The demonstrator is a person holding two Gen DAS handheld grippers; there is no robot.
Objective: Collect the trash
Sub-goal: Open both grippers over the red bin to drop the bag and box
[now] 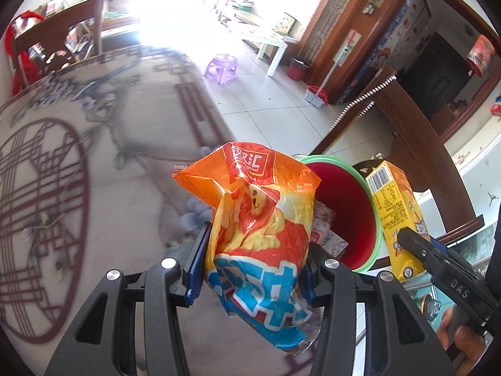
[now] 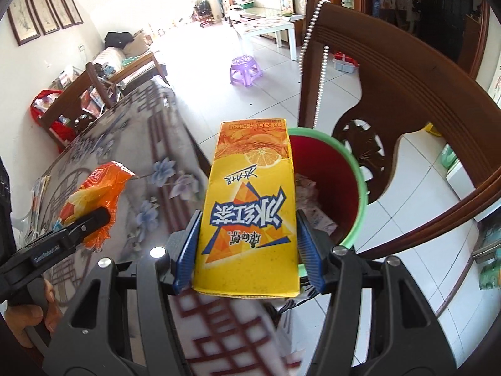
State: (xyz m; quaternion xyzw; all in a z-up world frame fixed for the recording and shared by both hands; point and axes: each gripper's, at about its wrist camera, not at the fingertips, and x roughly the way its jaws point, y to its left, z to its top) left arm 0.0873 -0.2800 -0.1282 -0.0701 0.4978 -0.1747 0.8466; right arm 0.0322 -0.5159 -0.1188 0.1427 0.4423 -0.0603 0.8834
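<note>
My left gripper [image 1: 252, 258] is shut on a crumpled orange snack bag [image 1: 260, 232], held above the table edge just left of a red bin with a green rim [image 1: 371, 213]. My right gripper [image 2: 247, 247] is shut on a yellow iced-tea carton [image 2: 250, 216], held upright at the near rim of the same red bin [image 2: 360, 188]. Paper scraps lie inside the bin. In the right wrist view the snack bag [image 2: 94, 197] and left gripper [image 2: 90, 219] show at the left. In the left wrist view the carton [image 1: 397, 216] and right gripper [image 1: 413, 241] show at the right.
A patterned tablecloth covers the table [image 1: 78, 188] on the left. A dark wooden chair [image 2: 391, 100] stands just behind and right of the bin. On the tiled floor beyond are a purple stool [image 2: 245, 70] and a white low table [image 2: 269, 28]. A hand [image 2: 28, 319] grips the left handle.
</note>
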